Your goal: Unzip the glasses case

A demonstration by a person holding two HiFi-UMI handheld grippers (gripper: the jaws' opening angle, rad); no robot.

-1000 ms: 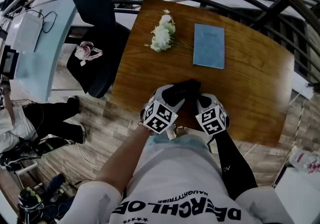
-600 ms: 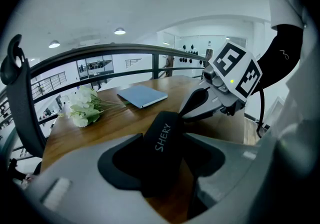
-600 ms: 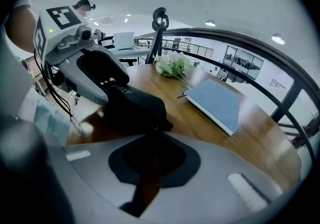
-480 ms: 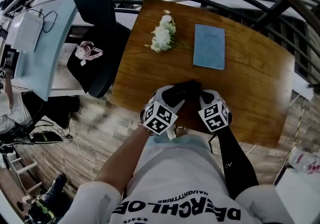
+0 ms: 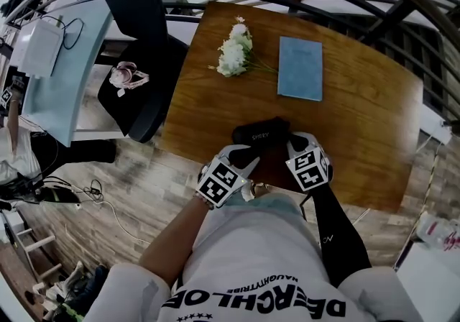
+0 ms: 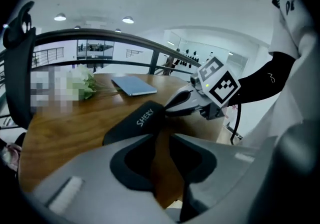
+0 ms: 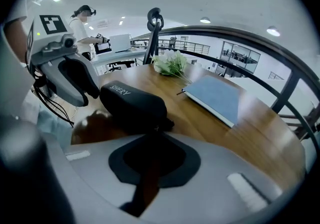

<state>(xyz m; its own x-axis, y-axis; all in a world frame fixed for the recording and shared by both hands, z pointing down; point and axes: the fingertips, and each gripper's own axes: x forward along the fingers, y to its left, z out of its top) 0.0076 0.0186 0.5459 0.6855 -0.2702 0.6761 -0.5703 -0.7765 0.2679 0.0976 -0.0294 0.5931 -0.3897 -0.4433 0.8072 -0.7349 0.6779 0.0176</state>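
Glasses case [image 5: 260, 134] looks still fully zipped on the tabletop [image 5: 359, 98]: our right gripper [image 7: 155, 135] pinches its zip pull [image 7: 166, 124], our left gripper [image 6: 161, 138] gapes empty beside it.

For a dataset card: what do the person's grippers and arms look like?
The left gripper and right gripper are pale grey with black-lined jaws, each carrying a cube of black-and-white square markers. A black cable hangs from the right one. The right arm wears a black sleeve; the left arm is bare below a white T-shirt.
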